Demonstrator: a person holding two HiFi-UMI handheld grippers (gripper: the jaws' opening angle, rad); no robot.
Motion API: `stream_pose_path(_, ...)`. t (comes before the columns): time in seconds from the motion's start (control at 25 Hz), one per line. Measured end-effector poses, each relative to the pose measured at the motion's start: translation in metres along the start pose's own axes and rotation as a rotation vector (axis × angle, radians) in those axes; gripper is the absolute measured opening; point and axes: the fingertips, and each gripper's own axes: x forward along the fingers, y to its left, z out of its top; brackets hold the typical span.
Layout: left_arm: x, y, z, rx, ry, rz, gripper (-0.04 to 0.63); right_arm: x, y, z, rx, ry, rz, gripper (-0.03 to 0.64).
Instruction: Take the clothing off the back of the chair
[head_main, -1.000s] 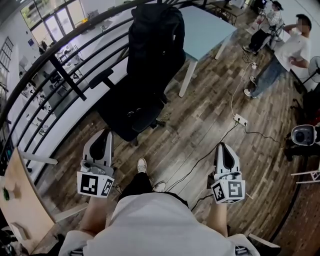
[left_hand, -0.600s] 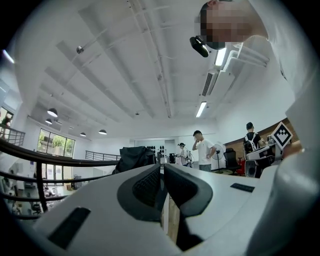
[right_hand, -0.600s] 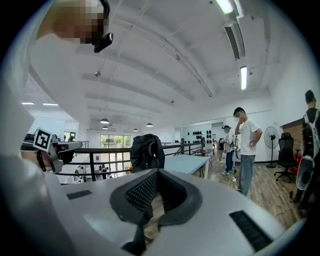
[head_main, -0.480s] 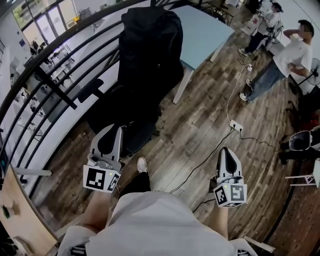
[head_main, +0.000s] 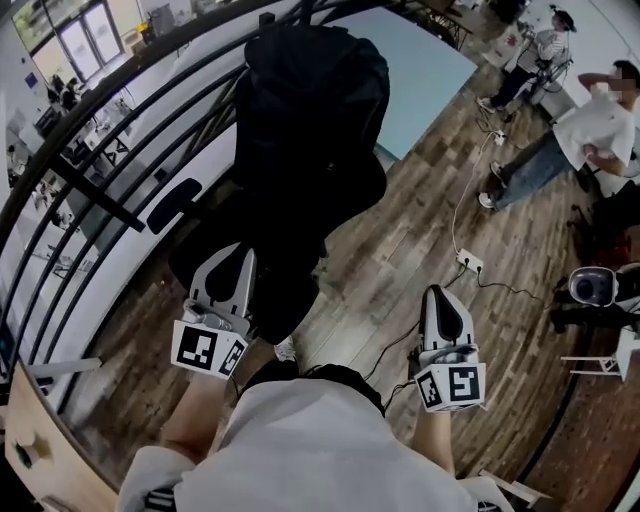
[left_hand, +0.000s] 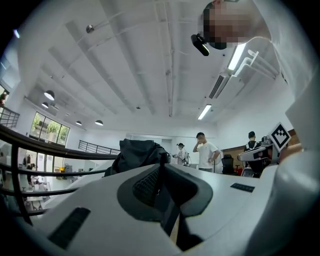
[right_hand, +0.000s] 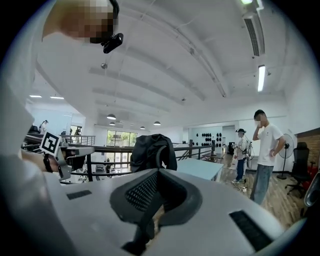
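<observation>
A black garment hangs draped over the back of a black office chair straight ahead of me. My left gripper is shut and empty, its tip over the chair's seat in the head view, short of the garment. My right gripper is also shut and empty, out over the wooden floor to the right of the chair. The left gripper view has the garment just beyond the shut left gripper. From the right gripper view the garment is ahead, slightly left of the right gripper.
A black railing runs behind and left of the chair. A light blue table stands behind it. A power strip with cables lies on the floor. Two people stand at the far right. A wooden desk sits at lower left.
Both grippers have moved forward towards the chair. The chair and garment now fill more of the head view, and the left gripper has come over the seat.
</observation>
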Motion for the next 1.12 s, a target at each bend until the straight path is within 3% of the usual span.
stream_pose_path(0.32, 0.039, 0.007, -0.007, 0.005, 0.022, 0.005, 0.043, 0.047, -0.028, -0.004, 0.038, 0.002, 0.018, 0.020)
stream_pose_path(0.56, 0.068, 0.008, 0.025, 0.082, -0.030, 0.091, 0.043, 0.084, -0.061, 0.010, 0.032, -0.051, 0.084, 0.020)
stream_pose_path(0.84, 0.092, 0.012, 0.036, 0.159, -0.020, 0.151, 0.043, 0.112, -0.085, 0.012, 0.038, -0.070, 0.134, 0.020)
stream_pose_path(1.12, 0.125, 0.022, 0.040, 0.245, 0.005, 0.130, 0.066, 0.118, -0.080, -0.007, 0.063, -0.051, 0.159, 0.020)
